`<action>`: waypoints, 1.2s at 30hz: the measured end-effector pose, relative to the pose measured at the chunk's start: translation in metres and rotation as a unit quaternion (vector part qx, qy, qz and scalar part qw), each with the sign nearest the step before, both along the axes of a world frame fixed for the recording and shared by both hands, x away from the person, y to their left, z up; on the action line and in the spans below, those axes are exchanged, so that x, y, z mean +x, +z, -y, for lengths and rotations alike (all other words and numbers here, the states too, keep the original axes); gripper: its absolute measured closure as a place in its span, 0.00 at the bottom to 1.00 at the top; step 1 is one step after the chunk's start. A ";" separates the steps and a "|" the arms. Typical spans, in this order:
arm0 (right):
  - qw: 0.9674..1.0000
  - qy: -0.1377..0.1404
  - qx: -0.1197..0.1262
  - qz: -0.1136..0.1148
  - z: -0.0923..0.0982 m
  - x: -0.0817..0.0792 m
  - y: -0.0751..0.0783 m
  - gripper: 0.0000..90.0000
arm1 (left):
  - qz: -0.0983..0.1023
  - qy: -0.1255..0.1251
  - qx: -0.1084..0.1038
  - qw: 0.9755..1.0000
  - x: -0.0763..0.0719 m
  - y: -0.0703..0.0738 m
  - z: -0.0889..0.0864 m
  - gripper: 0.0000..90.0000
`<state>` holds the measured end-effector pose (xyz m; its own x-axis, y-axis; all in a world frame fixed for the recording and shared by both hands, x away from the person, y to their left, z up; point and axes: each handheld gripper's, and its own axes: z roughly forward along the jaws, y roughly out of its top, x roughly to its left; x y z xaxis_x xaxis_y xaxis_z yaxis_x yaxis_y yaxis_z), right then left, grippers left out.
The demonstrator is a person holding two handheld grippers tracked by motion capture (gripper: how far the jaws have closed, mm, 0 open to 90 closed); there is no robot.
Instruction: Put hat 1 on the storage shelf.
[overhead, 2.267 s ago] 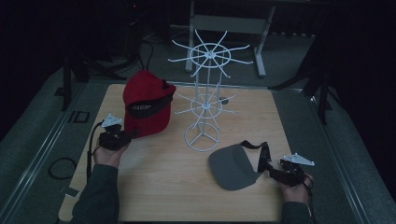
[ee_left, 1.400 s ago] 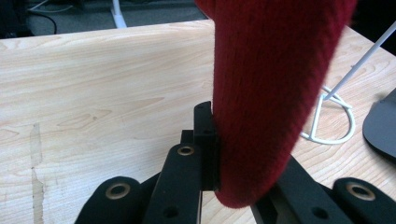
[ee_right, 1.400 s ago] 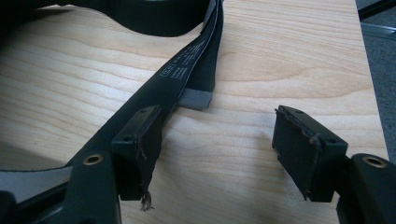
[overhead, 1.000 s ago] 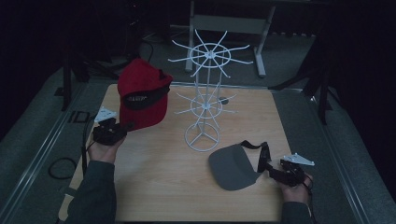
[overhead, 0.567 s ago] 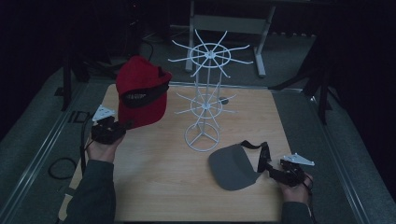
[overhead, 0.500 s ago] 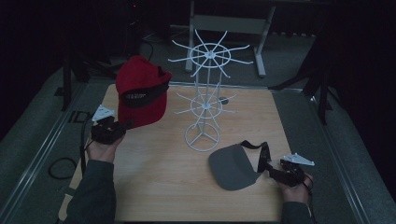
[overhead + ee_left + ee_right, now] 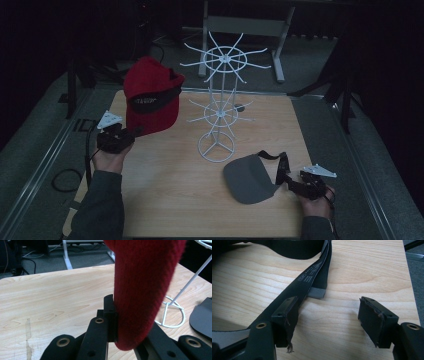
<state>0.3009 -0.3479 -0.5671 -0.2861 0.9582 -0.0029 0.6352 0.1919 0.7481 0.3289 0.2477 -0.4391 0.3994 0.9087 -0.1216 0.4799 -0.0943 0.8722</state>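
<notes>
The left gripper (image 7: 131,134) is clamped on the red cap (image 7: 150,95), which rises above and ahead of it. The right gripper (image 7: 329,322) stands apart; the grey visor's strap (image 7: 312,272) runs beside one jaw.

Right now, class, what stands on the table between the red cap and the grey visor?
In the high view, the white wire rack stands between the red cap and the grey visor, its ring base on the wooden table.
</notes>
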 end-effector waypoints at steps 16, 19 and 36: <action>1.000 0.000 0.000 0.000 0.000 0.000 0.000 0.36 | 0.008 0.000 -0.003 1.000 0.001 0.007 -0.001 0.95; 1.000 -0.001 0.001 0.000 0.000 0.000 0.000 0.36 | 0.010 0.000 -0.002 1.000 0.000 0.010 0.000 0.95; 1.000 0.001 -0.001 0.000 0.000 0.000 0.000 0.36 | 0.024 0.000 -0.007 1.000 -0.001 0.019 0.001 0.95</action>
<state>0.3010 -0.3481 -0.5671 -0.2881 0.9576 -0.0051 0.6344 0.1949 0.7480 0.3275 0.2463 -0.4201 0.4054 0.9069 -0.1148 0.4373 -0.0821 0.8956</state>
